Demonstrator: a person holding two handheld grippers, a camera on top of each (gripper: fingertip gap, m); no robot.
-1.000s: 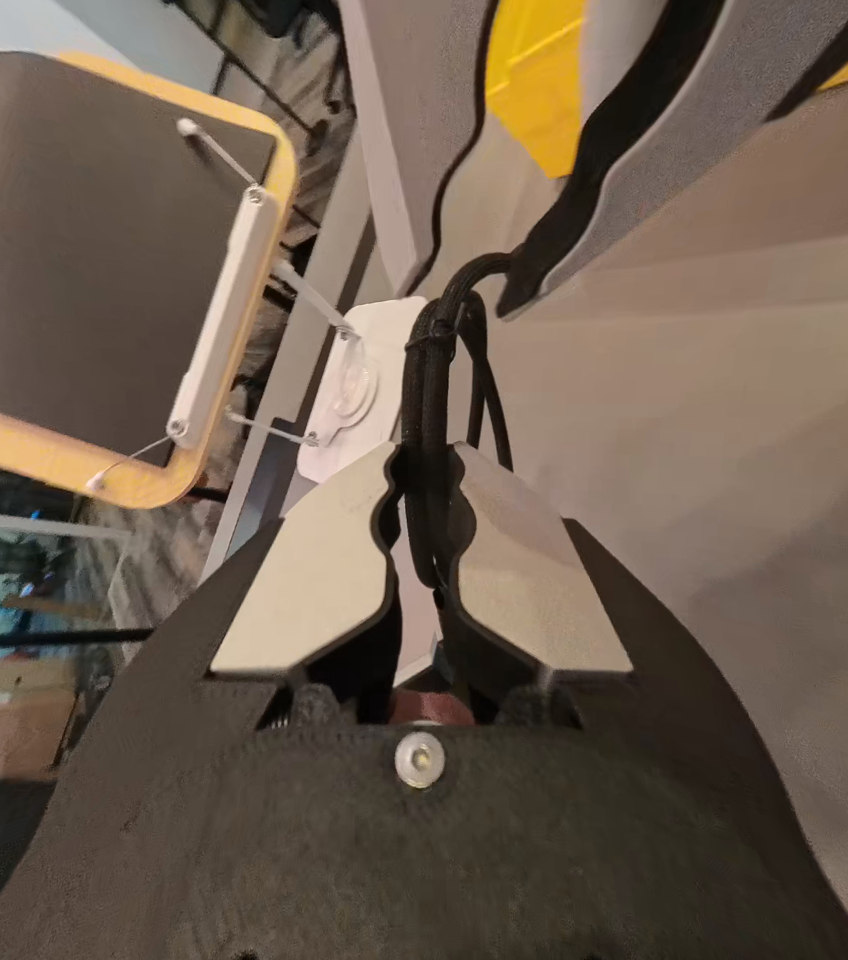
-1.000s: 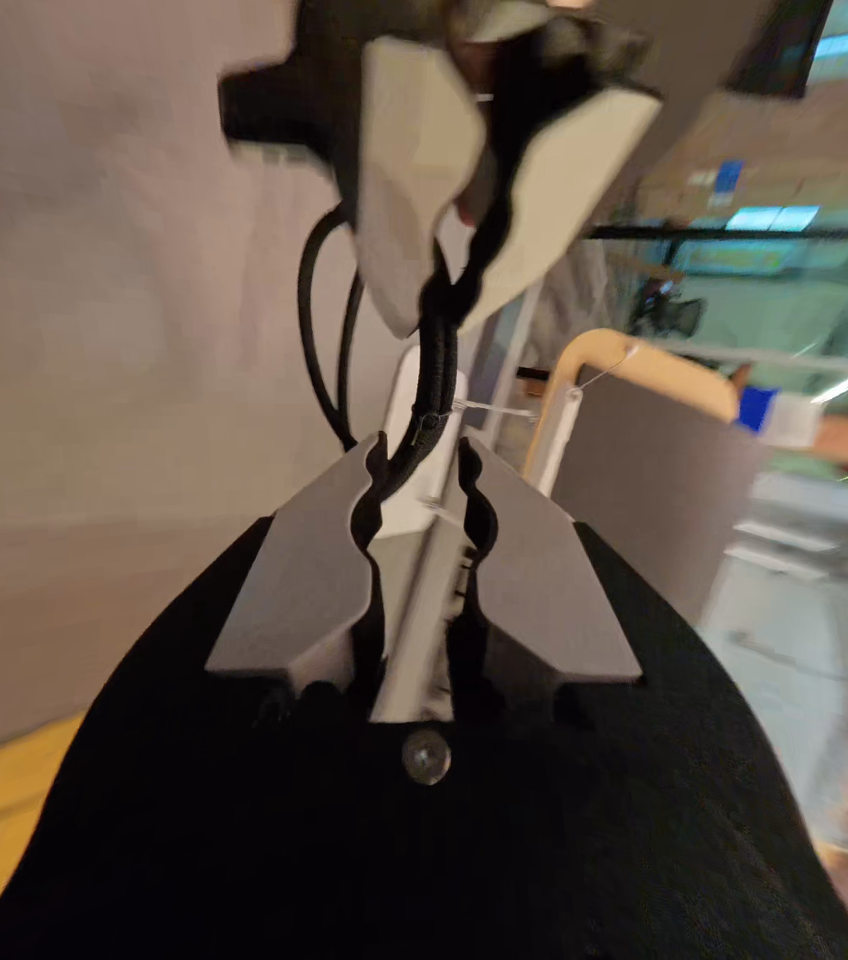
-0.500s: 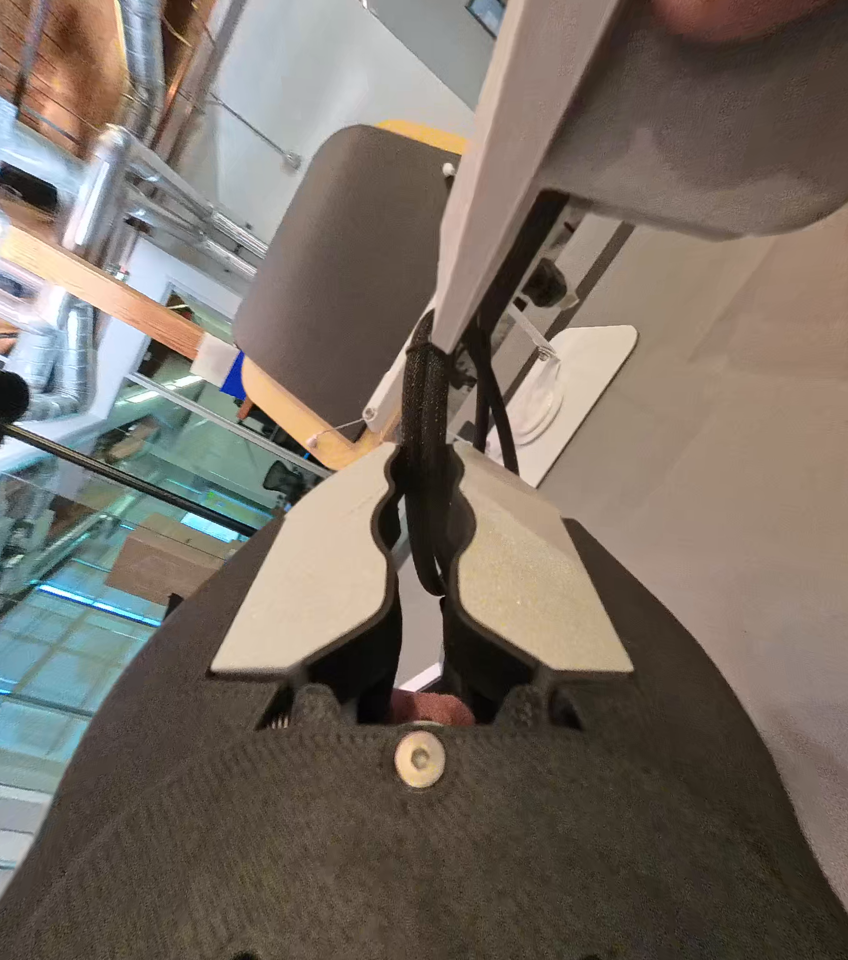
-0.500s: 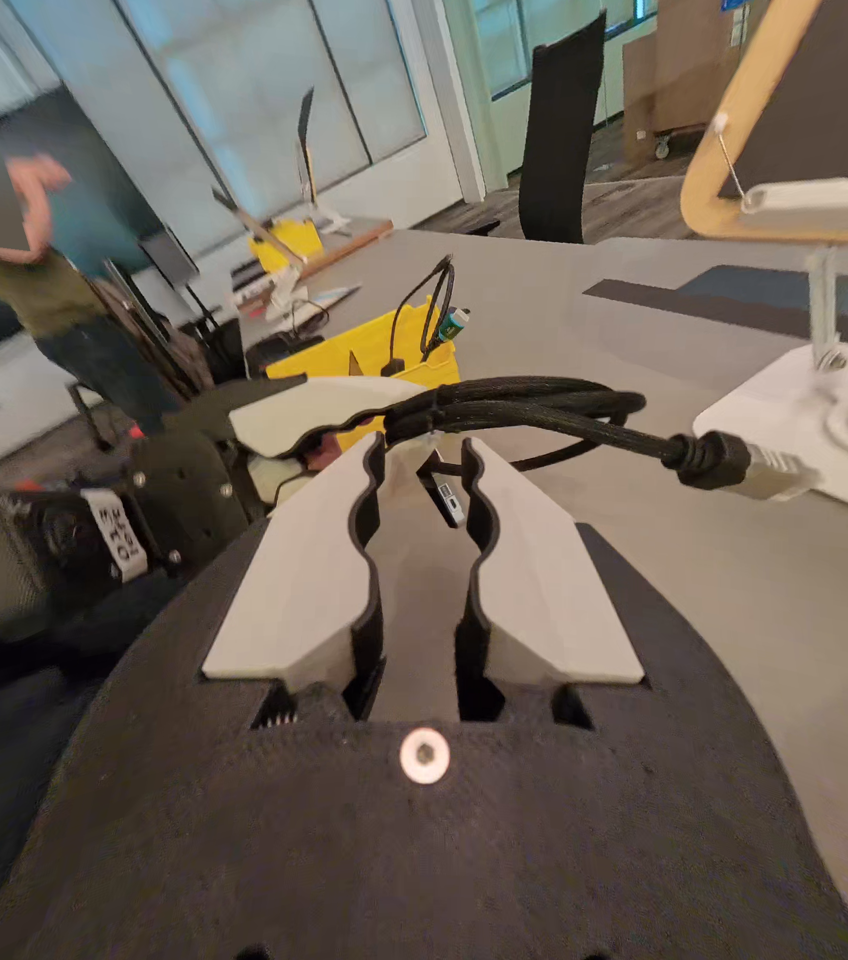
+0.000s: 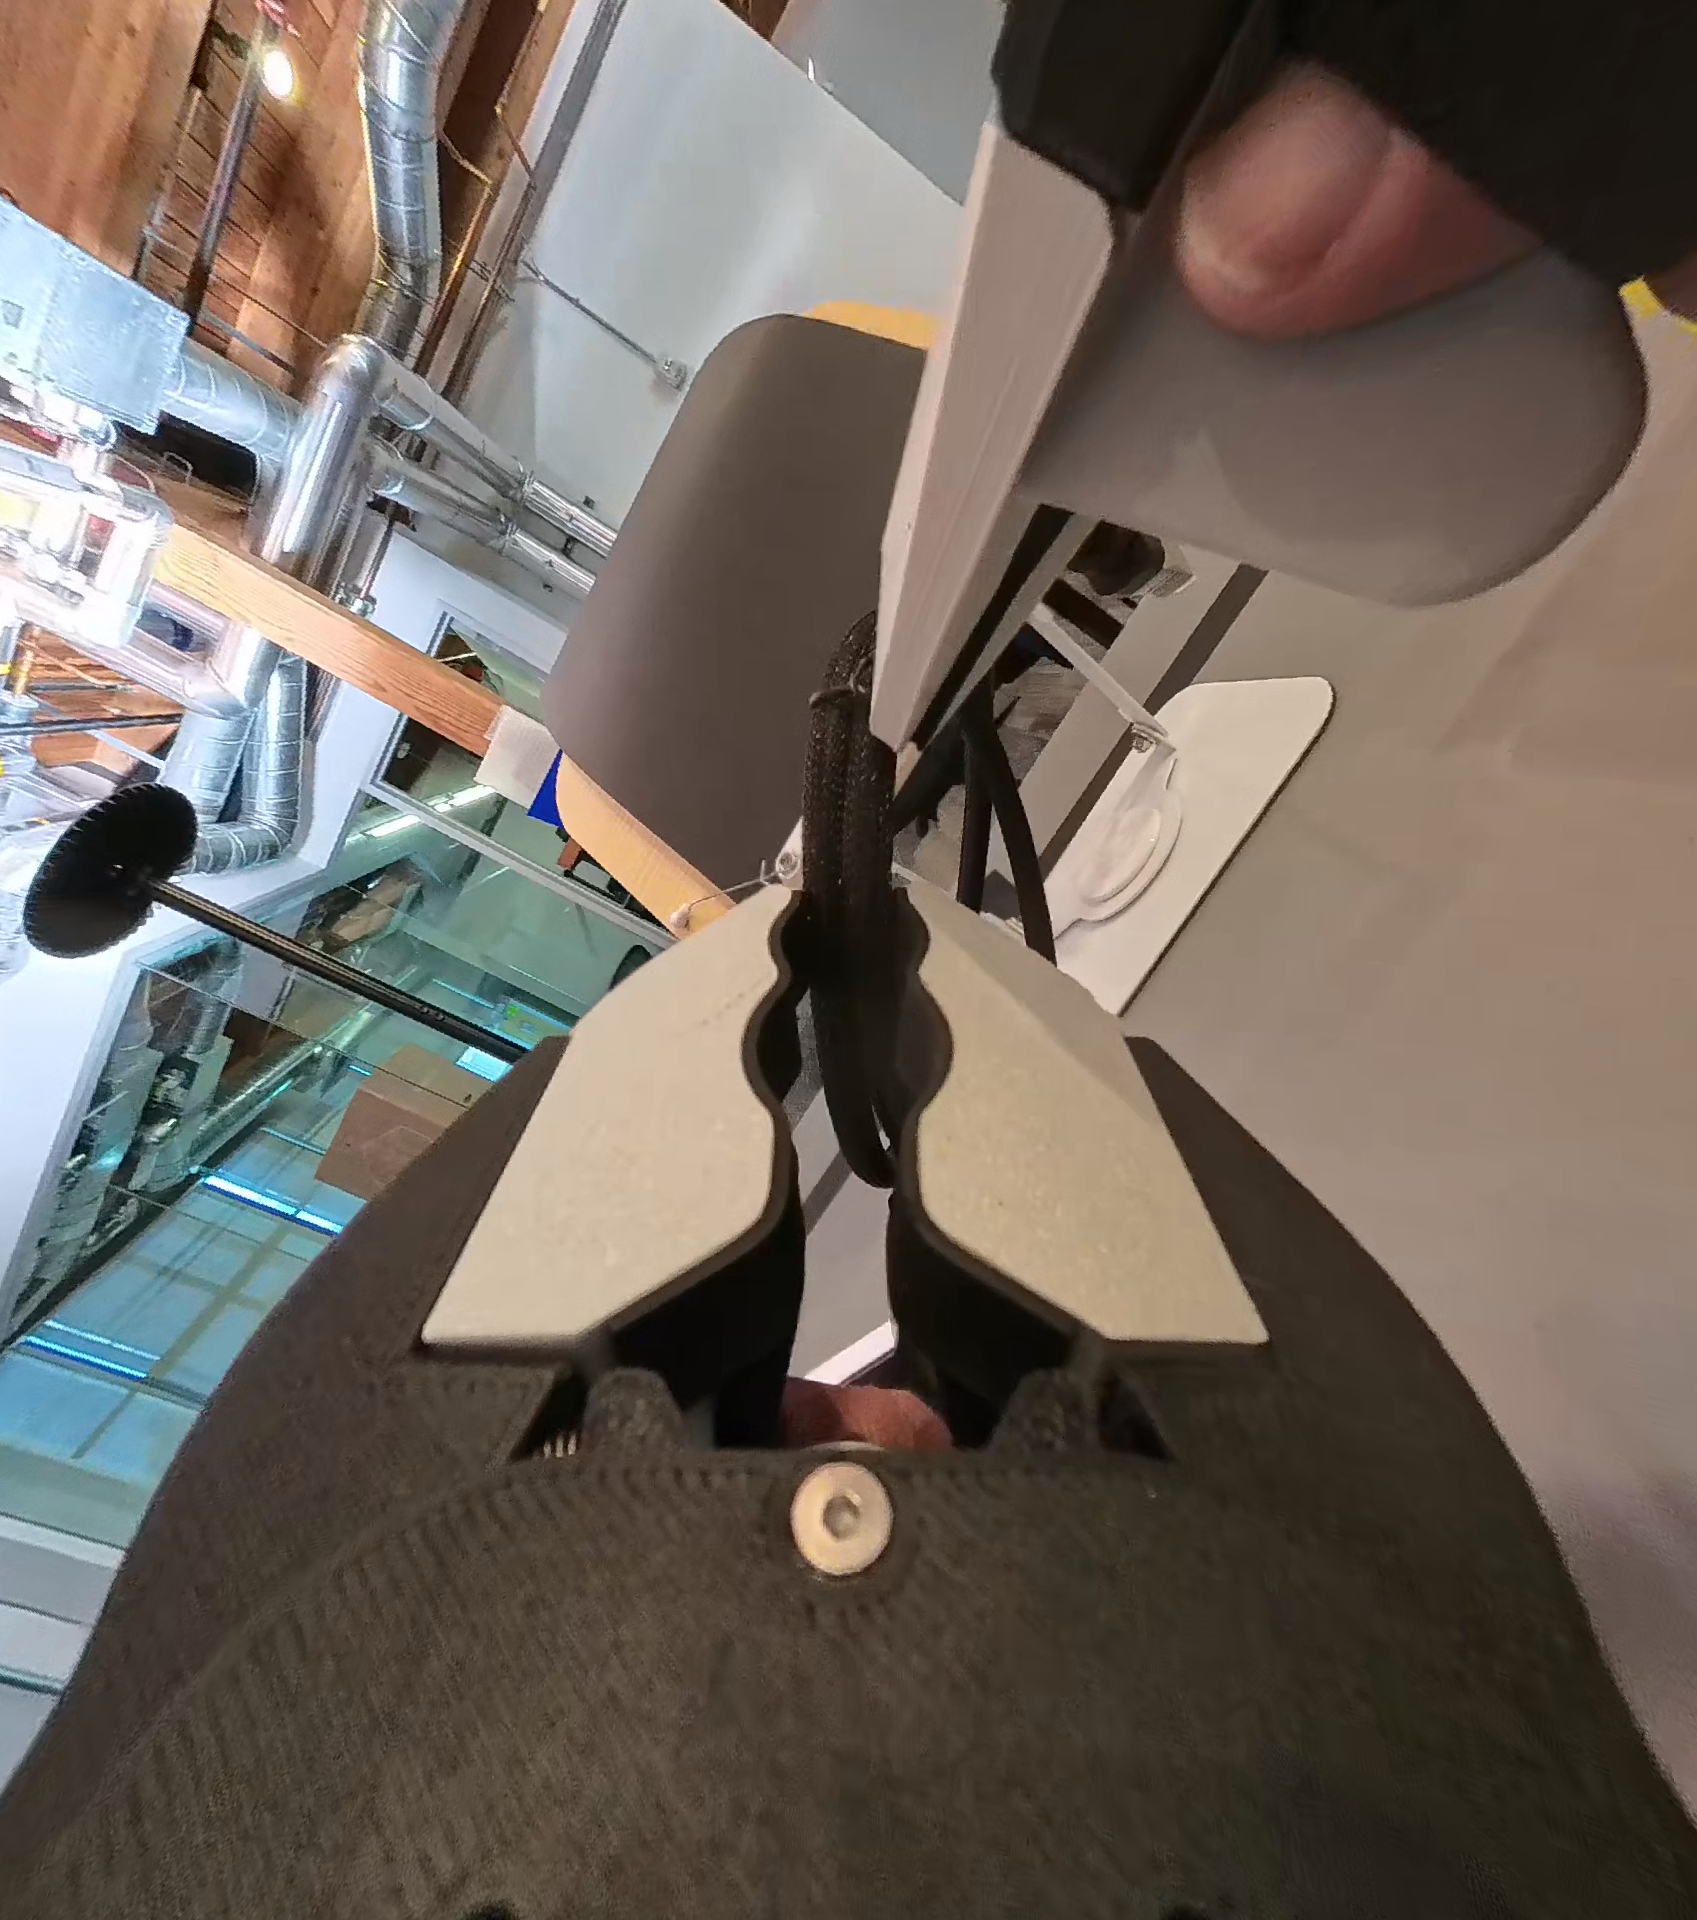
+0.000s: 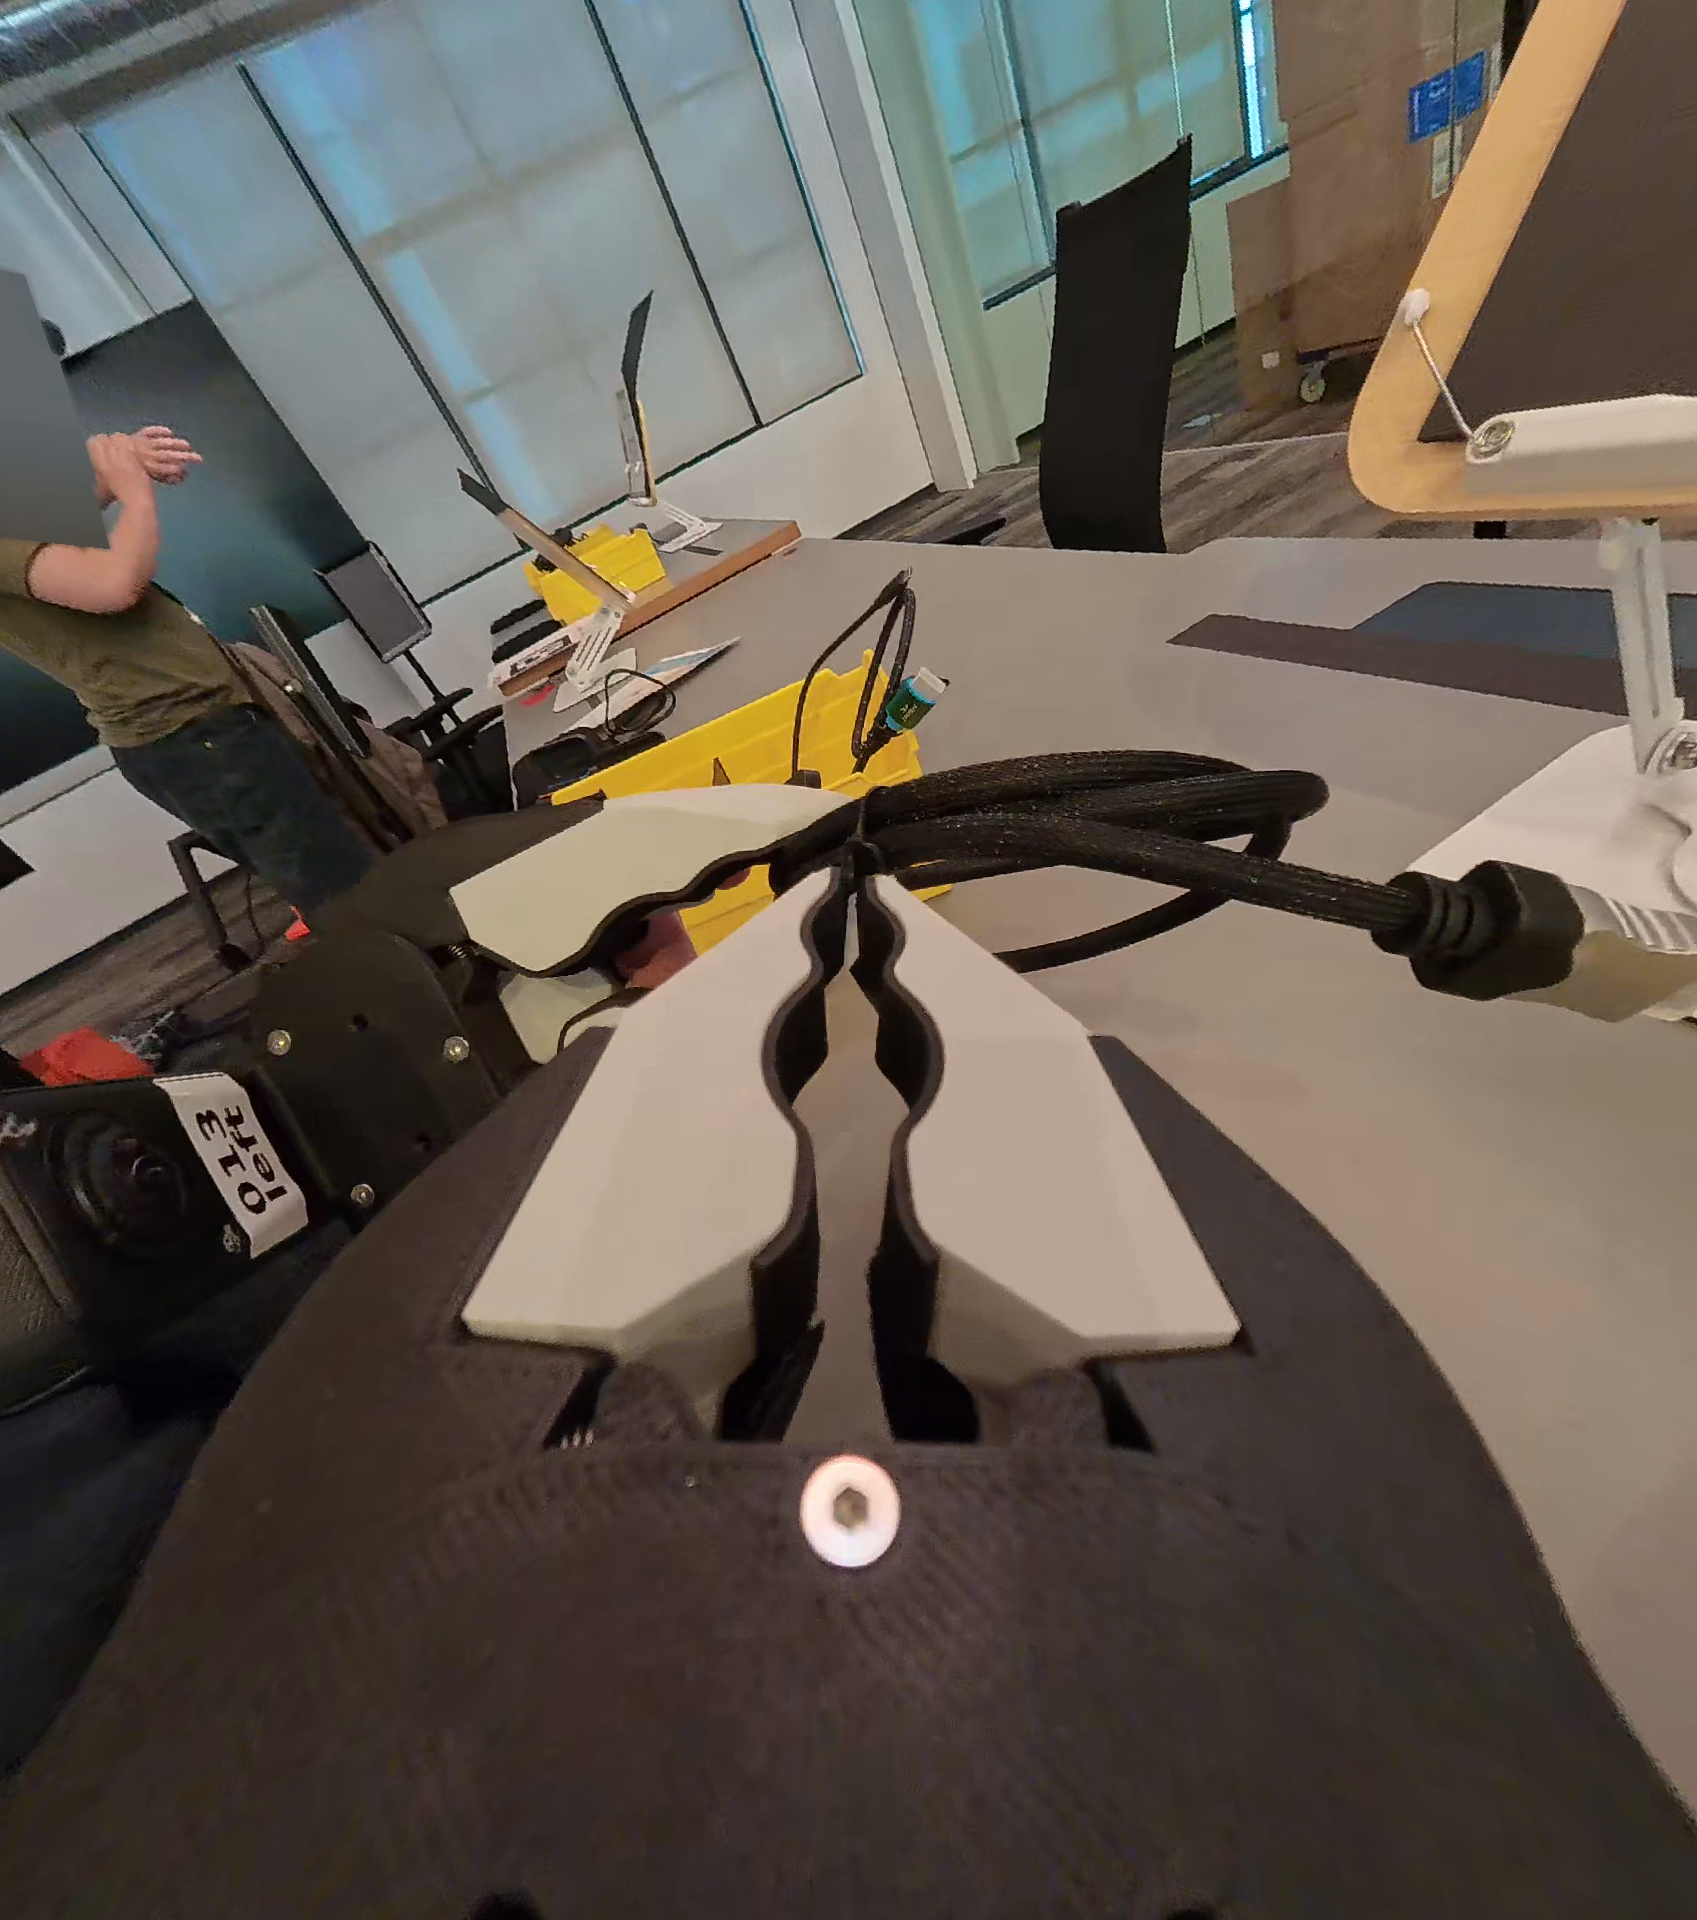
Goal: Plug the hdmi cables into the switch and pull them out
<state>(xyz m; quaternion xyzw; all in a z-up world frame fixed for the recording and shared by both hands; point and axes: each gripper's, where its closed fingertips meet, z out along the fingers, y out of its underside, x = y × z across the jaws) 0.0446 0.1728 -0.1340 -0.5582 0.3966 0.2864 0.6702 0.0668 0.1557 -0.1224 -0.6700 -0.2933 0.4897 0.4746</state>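
Grey desk [image 6: 1343,1195] fills the foreground. Your left gripper [image 5: 849,935] stays clamped on the coiled black HDMI cable [image 6: 1083,821], its plug [image 6: 1592,951] hanging free over the desk. Your right gripper [image 6: 849,894], spread a moment ago, has now closed on the bundle's tie. I see no switch, so plugging hasn't begun.

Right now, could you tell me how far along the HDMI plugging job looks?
Early. Picked up: the left gripper clamps the coiled HDMI cable. In hand: the right gripper pinches its tie. Left: the plug hangs free above the table; no switch shows.
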